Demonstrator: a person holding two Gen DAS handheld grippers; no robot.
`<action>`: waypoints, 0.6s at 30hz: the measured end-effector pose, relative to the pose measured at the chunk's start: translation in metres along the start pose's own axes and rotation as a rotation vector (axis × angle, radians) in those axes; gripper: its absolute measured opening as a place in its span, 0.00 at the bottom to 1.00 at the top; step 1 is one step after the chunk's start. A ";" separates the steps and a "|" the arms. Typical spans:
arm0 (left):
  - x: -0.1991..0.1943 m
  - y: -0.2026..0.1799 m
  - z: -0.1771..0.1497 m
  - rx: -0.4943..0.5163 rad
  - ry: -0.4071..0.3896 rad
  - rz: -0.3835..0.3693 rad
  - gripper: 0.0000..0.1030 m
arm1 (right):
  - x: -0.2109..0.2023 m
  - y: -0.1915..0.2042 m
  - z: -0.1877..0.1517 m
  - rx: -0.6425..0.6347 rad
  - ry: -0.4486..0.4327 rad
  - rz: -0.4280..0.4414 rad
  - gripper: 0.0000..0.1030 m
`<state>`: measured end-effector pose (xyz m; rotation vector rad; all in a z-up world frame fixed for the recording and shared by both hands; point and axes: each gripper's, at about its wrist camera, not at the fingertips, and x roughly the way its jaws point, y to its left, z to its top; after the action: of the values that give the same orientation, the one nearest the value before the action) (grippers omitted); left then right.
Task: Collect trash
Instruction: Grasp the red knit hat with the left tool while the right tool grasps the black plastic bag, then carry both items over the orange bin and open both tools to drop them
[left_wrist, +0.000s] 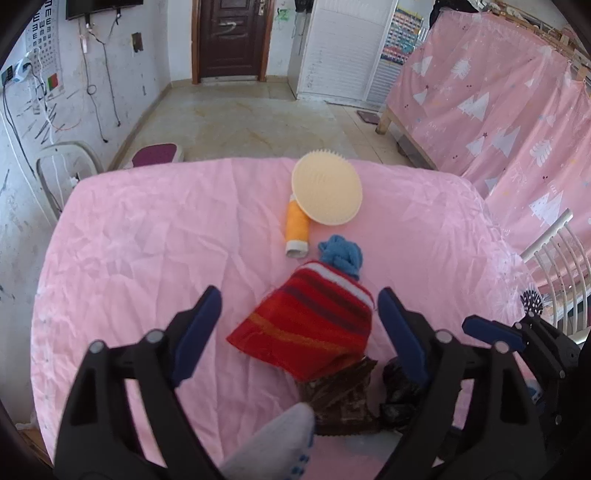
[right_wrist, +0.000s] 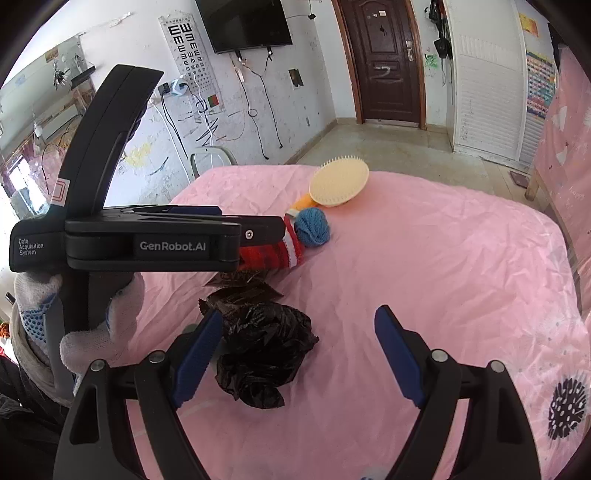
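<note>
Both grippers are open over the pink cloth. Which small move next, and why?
Probably ease the right gripper a little left and down onto the crumpled black plastic bag. It looks like trash, lies uncovered on the pink cloth, and sits by the left finger rather than centred between the open jaws.

Crinkled glossy black plastic bag (right_wrist: 264, 350) on creased pink cloth cover (right_wrist: 424, 295).
</note>
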<state>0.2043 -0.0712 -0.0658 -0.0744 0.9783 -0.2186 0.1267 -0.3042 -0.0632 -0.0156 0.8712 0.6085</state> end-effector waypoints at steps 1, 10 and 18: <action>0.003 0.002 0.000 -0.004 0.008 -0.001 0.70 | 0.002 0.000 0.000 0.000 0.008 0.002 0.72; 0.014 0.003 -0.004 0.000 0.042 -0.045 0.30 | 0.020 0.001 -0.002 -0.015 0.068 0.016 0.55; 0.002 0.011 -0.004 -0.024 0.014 -0.069 0.25 | 0.022 0.003 -0.006 -0.032 0.070 0.003 0.22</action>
<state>0.2035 -0.0608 -0.0717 -0.1292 0.9934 -0.2709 0.1319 -0.2923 -0.0827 -0.0653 0.9289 0.6277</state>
